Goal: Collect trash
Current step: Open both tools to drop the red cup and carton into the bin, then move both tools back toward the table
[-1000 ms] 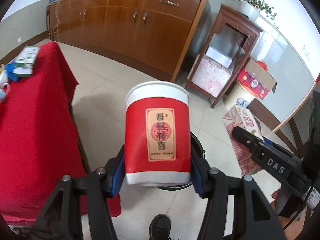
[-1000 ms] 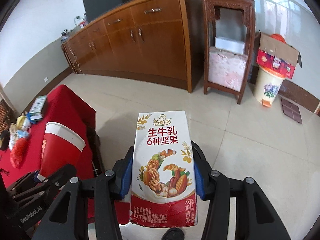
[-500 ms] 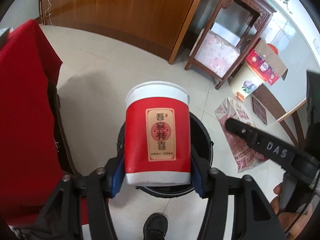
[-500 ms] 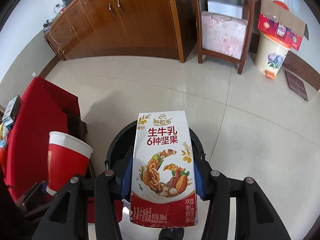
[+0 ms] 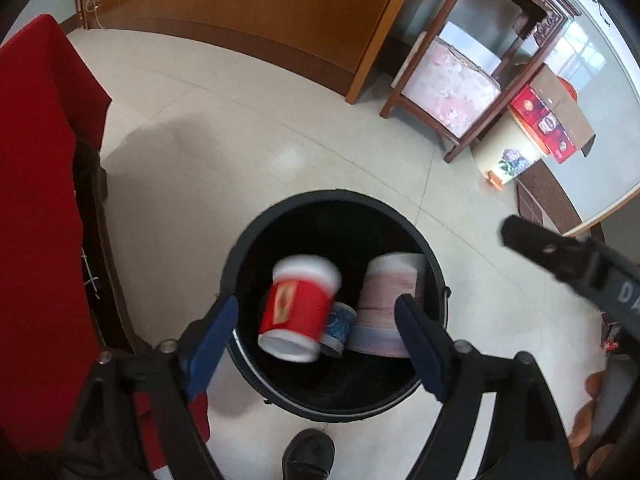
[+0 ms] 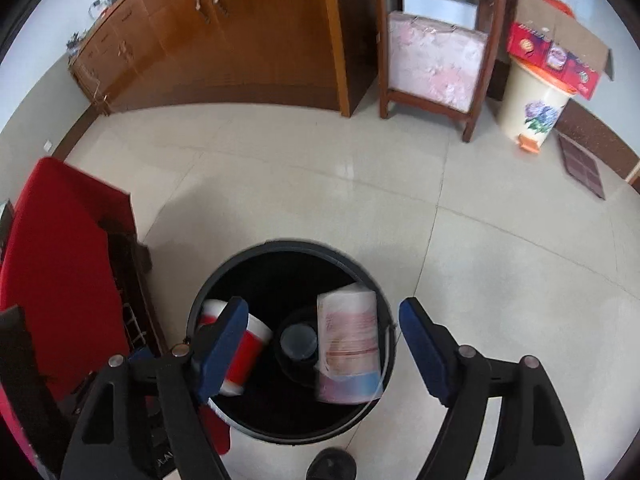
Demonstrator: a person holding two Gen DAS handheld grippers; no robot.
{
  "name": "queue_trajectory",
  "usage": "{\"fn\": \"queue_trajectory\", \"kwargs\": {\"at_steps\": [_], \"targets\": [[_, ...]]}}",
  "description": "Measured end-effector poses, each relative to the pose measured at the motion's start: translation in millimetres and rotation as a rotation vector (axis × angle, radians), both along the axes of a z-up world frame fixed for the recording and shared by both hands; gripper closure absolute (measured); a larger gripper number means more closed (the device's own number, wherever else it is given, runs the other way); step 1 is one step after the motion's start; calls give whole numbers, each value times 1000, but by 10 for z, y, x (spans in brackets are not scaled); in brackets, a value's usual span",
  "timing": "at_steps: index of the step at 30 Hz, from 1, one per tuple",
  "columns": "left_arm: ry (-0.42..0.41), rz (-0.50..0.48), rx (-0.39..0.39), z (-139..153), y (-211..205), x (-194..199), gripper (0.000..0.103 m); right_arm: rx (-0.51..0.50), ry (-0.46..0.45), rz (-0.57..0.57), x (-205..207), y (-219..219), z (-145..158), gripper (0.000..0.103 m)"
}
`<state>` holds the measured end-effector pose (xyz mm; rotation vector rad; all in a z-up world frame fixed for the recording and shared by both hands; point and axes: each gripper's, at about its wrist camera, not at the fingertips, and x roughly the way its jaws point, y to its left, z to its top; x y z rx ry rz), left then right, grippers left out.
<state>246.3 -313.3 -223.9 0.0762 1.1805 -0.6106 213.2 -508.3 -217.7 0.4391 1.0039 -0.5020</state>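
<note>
- Left gripper above the black trash bin: jaws opening, nothing gripped; the red paper cup is blurred inside the bin.
- Right gripper likewise opening, empty; the milk carton is in the bin too.
- Both items look binned; what remains on the red-covered bench I cannot tell.

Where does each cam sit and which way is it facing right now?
Left wrist: on the left gripper, looking steeply down into the black bin; shows its own opening jaws with nothing between them, the right gripper's finger, a shoe.
Right wrist: on the right gripper, looking steeply down at the same bin; own jaws opening and empty, a shoe.
Shared: bin, red paper cup and milk carton blurred inside it, red tablecloth, wooden sideboard.
</note>
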Motion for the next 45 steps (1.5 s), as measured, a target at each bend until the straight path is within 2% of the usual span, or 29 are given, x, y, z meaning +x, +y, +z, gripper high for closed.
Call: {"fn": "queue_trajectory", "kwargs": {"at_steps": [4, 11, 18, 23, 36, 45], "targets": [[-58, 25, -6, 198, 120, 9, 21, -33, -66, -48, -108, -41, 216, 23], [-231, 121, -15, 906, 660, -136, 21, -46, -145, -67, -221, 81, 502, 24], [-335, 179, -7, 1323, 1229, -360, 21, -81, -220, 43, -229, 645, 762, 23], [-378, 262, -21, 1551, 1755, -456, 21, -104, -297, 156, -196, 1260, 963, 23], [-444, 531, 26, 1735, 3077, -519, 21, -72, -354, 409, 159, 2697, 1115, 22], [-436, 613, 52, 1628, 3524, -531, 21, -61, -358, 516, 318, 3229, 1124, 22]]}}
